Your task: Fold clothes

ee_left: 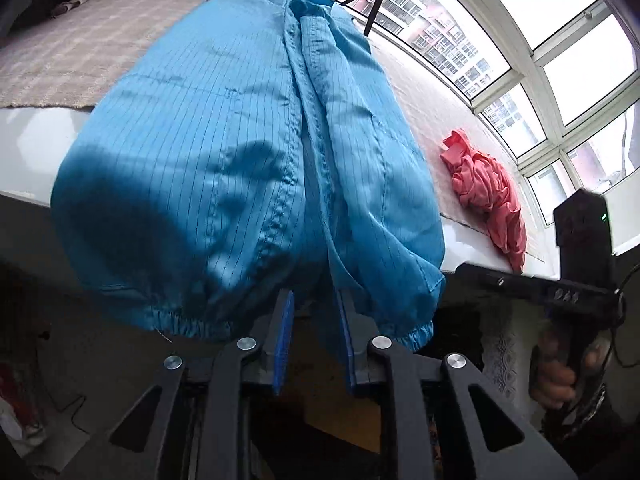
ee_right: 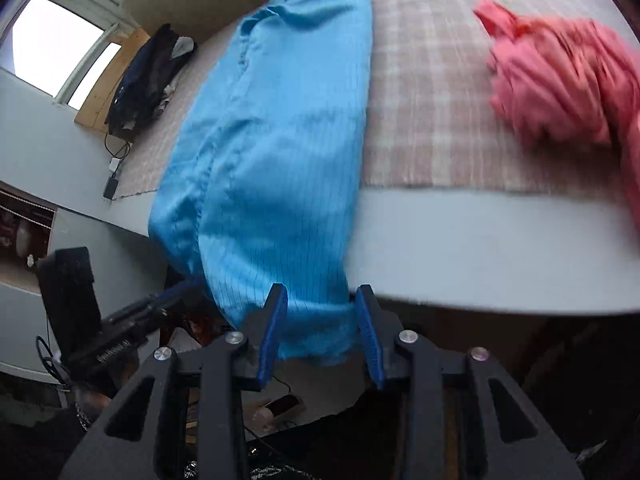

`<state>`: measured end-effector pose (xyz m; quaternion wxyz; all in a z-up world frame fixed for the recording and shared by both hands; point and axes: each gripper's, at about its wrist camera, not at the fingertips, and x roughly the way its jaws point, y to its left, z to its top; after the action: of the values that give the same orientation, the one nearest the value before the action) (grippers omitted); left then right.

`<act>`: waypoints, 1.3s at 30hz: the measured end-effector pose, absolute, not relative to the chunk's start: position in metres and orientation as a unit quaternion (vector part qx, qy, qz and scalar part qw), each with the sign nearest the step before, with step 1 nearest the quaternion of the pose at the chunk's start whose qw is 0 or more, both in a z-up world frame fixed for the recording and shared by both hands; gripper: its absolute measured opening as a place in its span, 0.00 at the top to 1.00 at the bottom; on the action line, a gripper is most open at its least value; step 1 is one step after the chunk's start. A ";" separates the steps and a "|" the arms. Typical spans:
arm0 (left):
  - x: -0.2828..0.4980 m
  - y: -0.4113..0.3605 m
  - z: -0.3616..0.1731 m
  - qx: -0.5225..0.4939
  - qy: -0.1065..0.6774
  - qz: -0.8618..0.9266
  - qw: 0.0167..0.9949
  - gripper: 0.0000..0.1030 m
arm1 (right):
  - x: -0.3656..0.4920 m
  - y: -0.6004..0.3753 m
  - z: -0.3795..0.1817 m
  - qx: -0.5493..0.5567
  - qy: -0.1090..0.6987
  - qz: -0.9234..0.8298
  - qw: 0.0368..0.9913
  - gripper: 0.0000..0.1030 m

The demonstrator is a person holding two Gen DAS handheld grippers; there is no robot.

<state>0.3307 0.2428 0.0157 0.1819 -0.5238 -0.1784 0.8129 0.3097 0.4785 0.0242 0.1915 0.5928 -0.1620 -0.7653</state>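
Observation:
A blue pinstriped jacket (ee_left: 224, 152) lies lengthwise on the table, its elastic hem hanging over the near edge. My left gripper (ee_left: 315, 320) is open at the hem, with a fold of the blue cloth between its blue pads. In the right wrist view the same jacket (ee_right: 272, 140) drapes over the edge, and my right gripper (ee_right: 322, 316) is open with the hanging hem between its fingers. A crumpled pink garment (ee_left: 488, 196) (ee_right: 560, 80) lies on the table to the right of the jacket.
A checked cloth (ee_right: 432, 100) covers the white table (ee_right: 480, 248). A hand (ee_left: 560, 376) holds the other gripper's handle at right. Dark clothes (ee_right: 148, 80) are piled at the far left, and a charger (ee_right: 112, 186) sits near them. Windows (ee_left: 560, 60) curve behind the table.

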 end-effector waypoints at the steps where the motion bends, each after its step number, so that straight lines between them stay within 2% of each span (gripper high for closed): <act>1: 0.330 0.243 0.023 -0.519 -0.171 0.817 0.185 0.81 | 0.316 0.481 0.020 0.588 -0.165 -0.771 0.182 0.66; 5: 0.308 0.269 0.057 -0.493 -0.116 0.833 0.221 0.81 | 0.337 0.492 0.012 0.556 -0.172 -0.797 0.164 0.66; 9: 0.270 0.307 0.053 -0.513 -0.074 0.817 0.253 0.81 | 0.345 0.479 -0.006 0.540 -0.081 -0.822 0.160 0.66; 16: 0.247 0.328 0.028 -0.540 -0.003 0.802 0.255 0.81 | 0.331 0.466 -0.021 0.512 -0.083 -0.829 0.208 0.66; 22: 0.233 0.318 0.013 -0.560 0.002 0.794 0.237 0.81 | 0.321 0.450 -0.033 0.508 -0.110 -0.817 0.250 0.66; 24: 0.230 0.316 0.011 -0.558 0.002 0.796 0.235 0.83 | 0.319 0.446 -0.038 0.513 -0.128 -0.807 0.261 0.80; 26: 0.229 0.316 0.011 -0.555 0.008 0.798 0.236 0.83 | 0.320 0.444 -0.040 0.512 -0.147 -0.802 0.270 0.85; 27: 0.229 0.317 0.011 -0.554 0.011 0.798 0.236 0.83 | 0.321 0.441 -0.040 0.512 -0.151 -0.800 0.274 0.91; 30: 0.230 0.318 0.011 -0.550 0.019 0.801 0.237 0.83 | 0.332 0.424 -0.046 0.529 -0.152 -0.774 0.313 0.92; 32: 0.229 0.318 0.011 -0.549 0.019 0.801 0.239 0.84 | 0.350 0.410 -0.043 0.537 -0.104 -0.762 0.346 0.93; 34: 0.229 0.317 0.010 -0.551 0.015 0.799 0.241 0.83 | 0.358 0.420 -0.040 0.535 -0.094 -0.772 0.330 0.93; 37: 0.229 0.315 0.010 -0.552 0.009 0.798 0.242 0.84 | 0.355 0.456 -0.031 0.520 -0.139 -0.797 0.274 0.88; 38: 0.229 0.314 0.010 -0.552 0.006 0.798 0.242 0.84 | 0.352 0.469 -0.027 0.510 -0.159 -0.806 0.256 0.79; 39: 0.232 0.313 0.010 -0.550 0.002 0.799 0.243 0.83 | 0.347 0.477 -0.025 0.502 -0.172 -0.813 0.240 0.60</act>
<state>0.2317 0.3129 0.0102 0.2426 -0.5497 0.0019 0.7994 0.3467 0.4772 -0.0246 0.2403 0.5025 -0.1720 -0.8125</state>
